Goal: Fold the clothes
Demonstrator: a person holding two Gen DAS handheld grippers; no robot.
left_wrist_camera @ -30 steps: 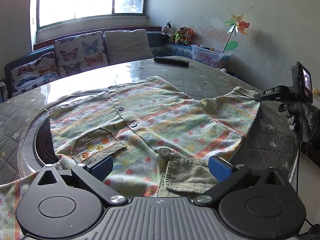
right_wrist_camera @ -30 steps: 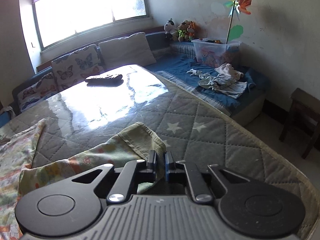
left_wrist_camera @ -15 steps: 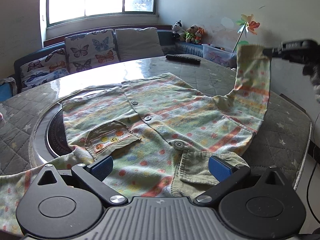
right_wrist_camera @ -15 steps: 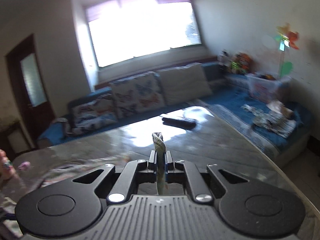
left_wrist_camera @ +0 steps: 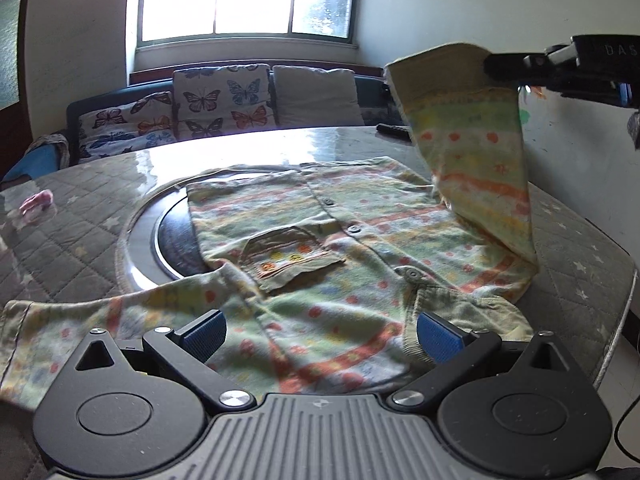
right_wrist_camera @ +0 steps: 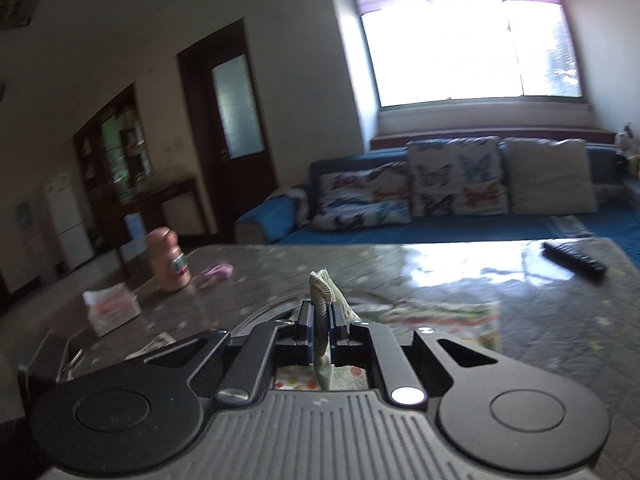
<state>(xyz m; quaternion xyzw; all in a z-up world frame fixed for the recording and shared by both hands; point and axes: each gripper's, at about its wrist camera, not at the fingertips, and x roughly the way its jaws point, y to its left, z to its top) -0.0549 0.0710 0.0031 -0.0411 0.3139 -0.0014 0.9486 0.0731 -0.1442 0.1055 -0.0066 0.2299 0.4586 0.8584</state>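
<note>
A green and yellow patterned child's shirt [left_wrist_camera: 340, 248] lies front up on the round table, buttons and chest pocket showing. My left gripper [left_wrist_camera: 320, 336] is open and empty, hovering over the shirt's near edge by the collar. My right gripper [right_wrist_camera: 320, 322] is shut on the cuff of the right sleeve [left_wrist_camera: 472, 128] and holds it up in the air above the shirt's right side; it shows in the left wrist view at upper right [left_wrist_camera: 496, 66]. The other sleeve [left_wrist_camera: 60, 332] lies flat at the near left.
The table [left_wrist_camera: 80, 220] has a quilted star cover and a round glass turntable [left_wrist_camera: 168, 236]. A black remote [right_wrist_camera: 574, 260] lies at the far side. A pink bottle [right_wrist_camera: 168, 260], a tissue pack [right_wrist_camera: 112, 306] and a pink item [left_wrist_camera: 36, 204] sit to the left.
My right gripper has lifted the right sleeve off the table and carried it up and leftward over the shirt, turning toward the room's left. My left gripper has shifted slightly right, still open.
</note>
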